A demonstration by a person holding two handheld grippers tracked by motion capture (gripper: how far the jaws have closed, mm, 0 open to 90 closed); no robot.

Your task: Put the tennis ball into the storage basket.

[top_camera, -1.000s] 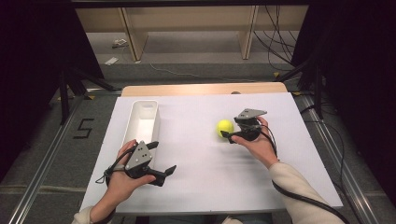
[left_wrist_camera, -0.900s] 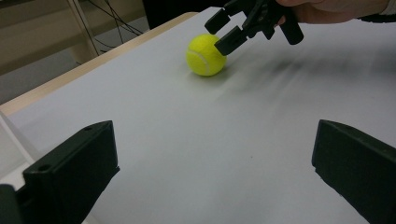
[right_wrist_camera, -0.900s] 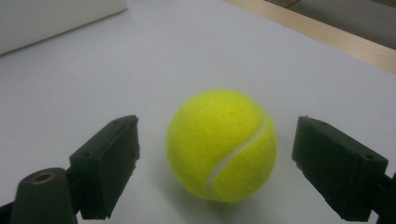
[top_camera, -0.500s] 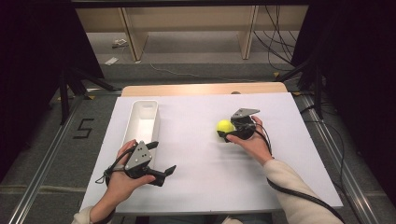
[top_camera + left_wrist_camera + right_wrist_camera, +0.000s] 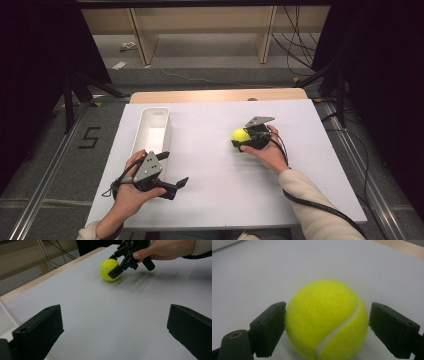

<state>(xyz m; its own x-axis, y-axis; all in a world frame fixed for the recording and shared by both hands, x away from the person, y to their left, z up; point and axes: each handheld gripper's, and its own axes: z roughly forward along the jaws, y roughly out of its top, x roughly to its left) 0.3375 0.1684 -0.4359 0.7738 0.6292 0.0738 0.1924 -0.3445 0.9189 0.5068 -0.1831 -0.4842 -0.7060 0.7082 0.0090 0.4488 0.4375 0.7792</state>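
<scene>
Dim room, wooden shelving at the back, white worktop [image 5: 215, 190] out front. Right tongs [image 5: 240, 143] now straddling the tennis ball [image 5: 240, 134], whereas a second ago sat further right with the ball just off the tips. Moved in toward the ball over that stretch, so looks like the reach is basically done and the grab is next. Jaws apart in the right gripper view: one pad touching or nearly touching the ball [image 5: 327, 320], the other showing a small gap, so not clamped yet. Ball resting on the worktop between them, not lifted. Probably just needs the squeeze before anything else.

Left tongs [image 5: 172, 172] parked near the front edge, jaws wide apart, gripping nothing, same spot as before. White bin [image 5: 142, 131] just beyond the left tongs, well away from the right tongs and ball. Guessing the ball ends up in there, can't say for sure.
</scene>
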